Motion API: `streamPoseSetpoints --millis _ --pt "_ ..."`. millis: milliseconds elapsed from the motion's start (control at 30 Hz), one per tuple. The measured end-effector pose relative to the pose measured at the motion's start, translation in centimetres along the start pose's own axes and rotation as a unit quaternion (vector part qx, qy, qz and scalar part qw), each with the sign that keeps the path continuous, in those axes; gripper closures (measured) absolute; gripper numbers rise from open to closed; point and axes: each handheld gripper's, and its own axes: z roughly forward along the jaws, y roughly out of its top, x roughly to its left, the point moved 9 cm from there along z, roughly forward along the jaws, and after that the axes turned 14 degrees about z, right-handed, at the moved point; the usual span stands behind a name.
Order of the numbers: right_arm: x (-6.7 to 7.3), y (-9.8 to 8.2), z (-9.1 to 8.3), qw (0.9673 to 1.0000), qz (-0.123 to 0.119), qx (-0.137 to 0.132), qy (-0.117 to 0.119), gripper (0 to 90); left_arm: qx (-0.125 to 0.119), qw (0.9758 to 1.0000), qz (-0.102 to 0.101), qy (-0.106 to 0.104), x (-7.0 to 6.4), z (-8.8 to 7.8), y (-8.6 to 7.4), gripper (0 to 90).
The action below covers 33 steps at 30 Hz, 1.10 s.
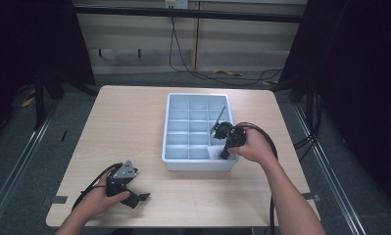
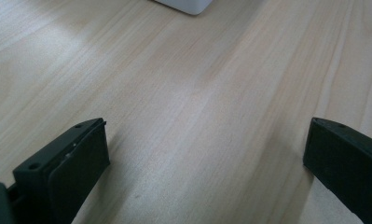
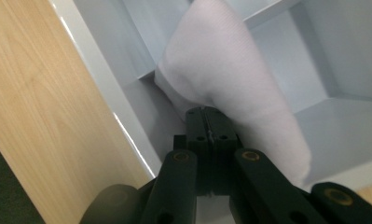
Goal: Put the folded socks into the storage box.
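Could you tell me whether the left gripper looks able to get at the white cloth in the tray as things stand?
Probably not directly: the right gripper is shut beside the cloth in the tray's near-right corner, crowding it; the left gripper sits away.

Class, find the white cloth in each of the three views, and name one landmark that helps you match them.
High view: the white cloth sits in the near right compartment of the pale blue divided plastic tray.
Left gripper view: not in it.
Right gripper view: upper centre, draped over a divider beyond the shut right tongs.
Shared landmark: the tray.
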Motion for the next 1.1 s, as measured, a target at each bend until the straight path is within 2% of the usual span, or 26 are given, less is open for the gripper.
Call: streamPoseSetpoints --millis 267,567,667,900,1033,1100 --pt "-0.6 0.9 -2.7 0.9998 0.004 -0.017 -0.011 89.3 0.0 1.0 0.0 0.0 0.0 0.0 0.0 0.0" --pt "-1.4 2.4 -4.2 0.9994 0.009 -0.029 -0.019 88.7 0.0 1.0 0.0 0.0 0.0 0.0 0.0 0.0" --pt "-1.6 2.6 -4.1 0.9994 0.01 -0.028 -0.02 88.8 0.0 1.0 0.0 0.0 0.0 0.0 0.0 0.0" --pt "-1.8 3.3 -2.6 0.9996 0.009 -0.02 -0.017 88.5 0.0 1.0 0.0 0.0 0.0 0.0 0.0 0.0" --pt "-1.7 3.0 -1.7 0.9999 0.007 -0.008 -0.013 88.5 0.0 1.0 0.0 0.0 0.0 0.0 0.0 0.0" --pt "-1.5 2.8 -1.4 0.9998 0.008 -0.013 -0.011 88.7 0.0 1.0 0.0 0.0 0.0 0.0 0.0 0.0"
